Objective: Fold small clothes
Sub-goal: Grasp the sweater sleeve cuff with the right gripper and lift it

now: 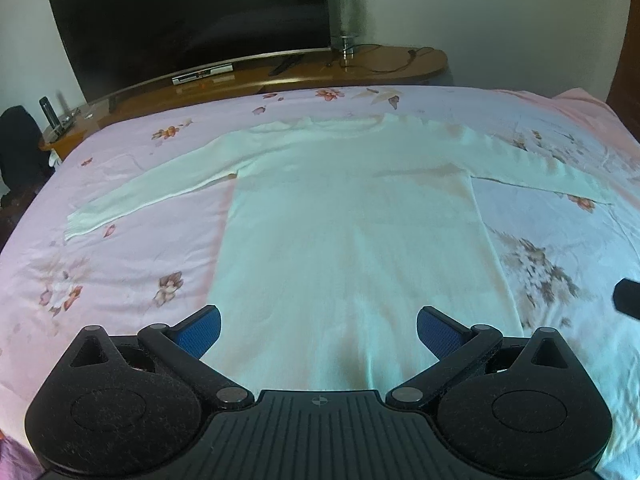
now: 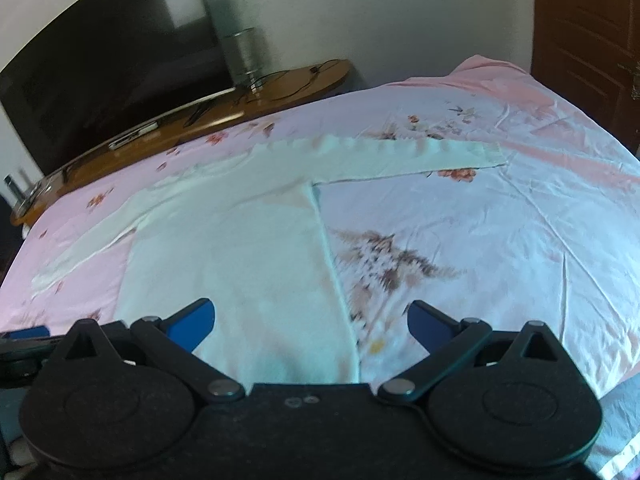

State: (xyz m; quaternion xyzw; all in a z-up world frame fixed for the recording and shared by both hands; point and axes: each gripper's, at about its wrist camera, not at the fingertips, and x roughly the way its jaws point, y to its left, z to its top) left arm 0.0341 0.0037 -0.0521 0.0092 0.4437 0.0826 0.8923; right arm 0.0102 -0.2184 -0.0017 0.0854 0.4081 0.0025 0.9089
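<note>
A white long-sleeved sweater (image 1: 344,232) lies flat on the bed, collar far from me, hem near me, both sleeves spread out to the sides. My left gripper (image 1: 318,330) hovers open over the hem, blue pads wide apart, nothing between them. In the right wrist view the sweater (image 2: 240,256) fills the left half, its right sleeve (image 2: 420,156) stretching across the sheet. My right gripper (image 2: 312,322) is open above the sweater's right side edge near the hem, holding nothing. The tip of the right gripper (image 1: 628,296) shows at the right edge of the left wrist view.
The bed wears a pink floral sheet (image 1: 120,280). Beyond its far edge runs a wooden TV bench (image 1: 280,76) with a large dark television (image 1: 192,20), a glass vase (image 1: 346,24) and cables. A dark wooden door (image 2: 584,40) stands at the right.
</note>
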